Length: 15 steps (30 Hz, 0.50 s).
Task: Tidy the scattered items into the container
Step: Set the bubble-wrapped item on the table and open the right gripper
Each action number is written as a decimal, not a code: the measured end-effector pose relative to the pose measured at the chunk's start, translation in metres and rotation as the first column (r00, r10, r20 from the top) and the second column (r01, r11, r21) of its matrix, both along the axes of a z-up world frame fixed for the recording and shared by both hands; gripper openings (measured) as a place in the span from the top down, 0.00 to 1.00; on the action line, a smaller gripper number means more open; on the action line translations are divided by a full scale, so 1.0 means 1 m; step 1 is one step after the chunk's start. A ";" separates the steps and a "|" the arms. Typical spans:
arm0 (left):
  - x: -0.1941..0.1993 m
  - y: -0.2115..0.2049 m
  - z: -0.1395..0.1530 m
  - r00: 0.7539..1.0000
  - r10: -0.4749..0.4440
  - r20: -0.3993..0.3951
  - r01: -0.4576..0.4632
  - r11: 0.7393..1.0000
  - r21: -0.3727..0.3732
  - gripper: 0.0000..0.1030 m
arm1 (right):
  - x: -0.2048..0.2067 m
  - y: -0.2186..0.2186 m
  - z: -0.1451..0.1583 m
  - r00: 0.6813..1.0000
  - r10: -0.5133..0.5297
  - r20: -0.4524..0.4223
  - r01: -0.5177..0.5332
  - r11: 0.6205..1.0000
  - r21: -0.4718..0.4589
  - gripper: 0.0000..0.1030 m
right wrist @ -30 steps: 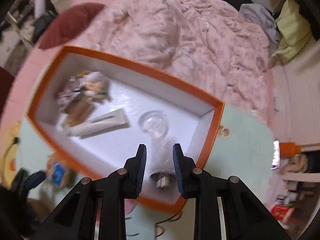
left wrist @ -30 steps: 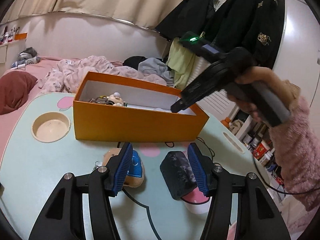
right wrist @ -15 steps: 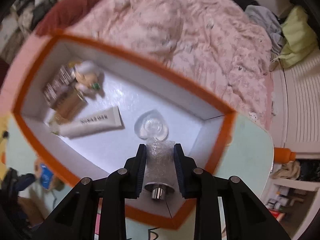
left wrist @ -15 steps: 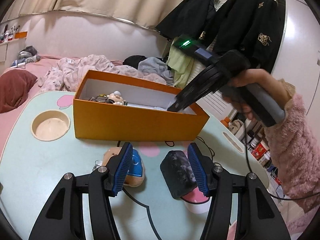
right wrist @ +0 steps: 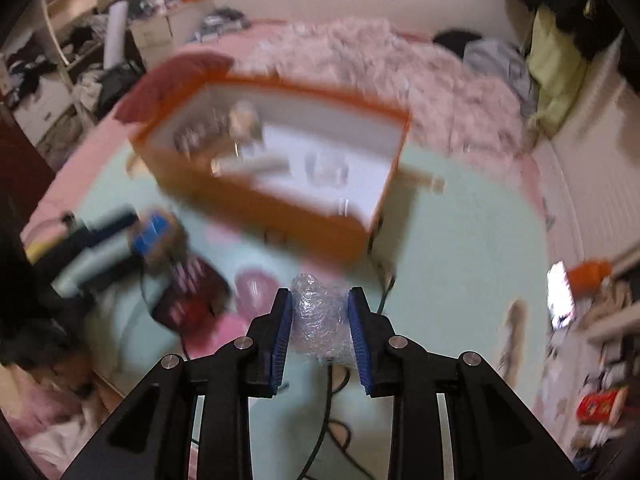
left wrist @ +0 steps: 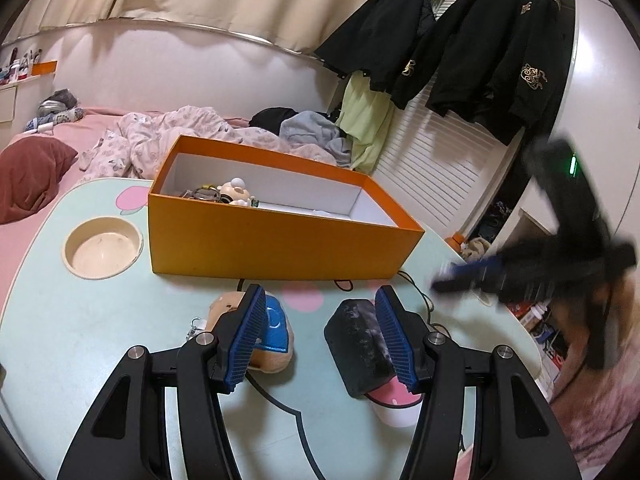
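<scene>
Bubble-wrap wad [right wrist: 318, 320] sits clamped in right gripper [right wrist: 320, 334]; left gripper [left wrist: 320, 338] gapes, empty.

The orange box [left wrist: 280, 240] blocks the counter [left wrist: 80, 340] at twelve o'clock, its top open. A plush toy [left wrist: 276, 336] and dark pouch [left wrist: 360, 352] flank a clear gap between the left gripper's fingers [left wrist: 248, 336].

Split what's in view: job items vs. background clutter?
Job:
- orange box, the container
- plastic-wrapped bundle, shut in the right tongs
- plush toy on the table
- dark pouch on the table
- left tongs, open over those two

Lying about:
- round bowl
- black jackets
- pink bedding
- red pillow
</scene>
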<state>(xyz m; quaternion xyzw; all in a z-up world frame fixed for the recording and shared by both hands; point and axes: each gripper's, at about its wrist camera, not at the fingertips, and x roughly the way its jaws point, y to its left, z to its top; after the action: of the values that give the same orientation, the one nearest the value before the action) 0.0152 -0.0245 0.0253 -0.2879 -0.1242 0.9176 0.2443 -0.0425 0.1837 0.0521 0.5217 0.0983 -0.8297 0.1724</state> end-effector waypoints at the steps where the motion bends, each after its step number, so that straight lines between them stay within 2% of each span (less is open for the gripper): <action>1: -0.001 0.000 0.000 1.000 0.000 0.004 0.000 1.000 -0.003 0.44 | 0.000 0.002 -0.008 1.000 -0.001 0.028 0.002 1.000 -0.026 0.74; 3: -0.002 0.000 -0.001 1.000 0.003 0.010 -0.003 1.000 -0.006 0.44 | -0.002 0.007 -0.016 0.999 -0.010 0.051 0.015 0.996 -0.085 0.71; 5: -0.003 -0.001 -0.002 1.000 0.006 0.013 -0.006 1.000 -0.003 0.44 | -0.004 0.013 -0.014 0.999 -0.023 0.032 0.028 0.988 -0.150 0.62; 7: -0.003 -0.002 -0.002 1.000 0.007 0.017 -0.007 1.000 0.005 0.44 | 0.000 0.022 -0.003 0.999 -0.054 -0.011 0.049 0.968 -0.248 0.39; 10: -0.003 -0.003 -0.003 1.000 0.006 0.018 -0.006 1.000 0.011 0.44 | 0.008 0.042 0.018 0.988 -0.112 -0.106 0.062 0.918 -0.391 0.22; 12: -0.004 -0.002 -0.002 1.000 0.004 0.015 -0.004 1.000 0.007 0.44 | 0.011 0.049 0.023 0.974 -0.158 -0.161 0.085 0.917 -0.390 0.21; 15: -0.006 0.000 -0.001 0.999 -0.031 0.020 0.031 1.000 0.006 0.44 | 0.011 0.053 0.015 0.946 -0.228 -0.229 0.129 0.916 -0.379 0.21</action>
<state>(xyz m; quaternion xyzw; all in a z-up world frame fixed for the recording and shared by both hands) 0.0091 -0.0247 0.0240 -0.2980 -0.1249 0.9105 0.2581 -0.0320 0.2362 0.0669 0.3710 -0.0812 -0.9088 0.1727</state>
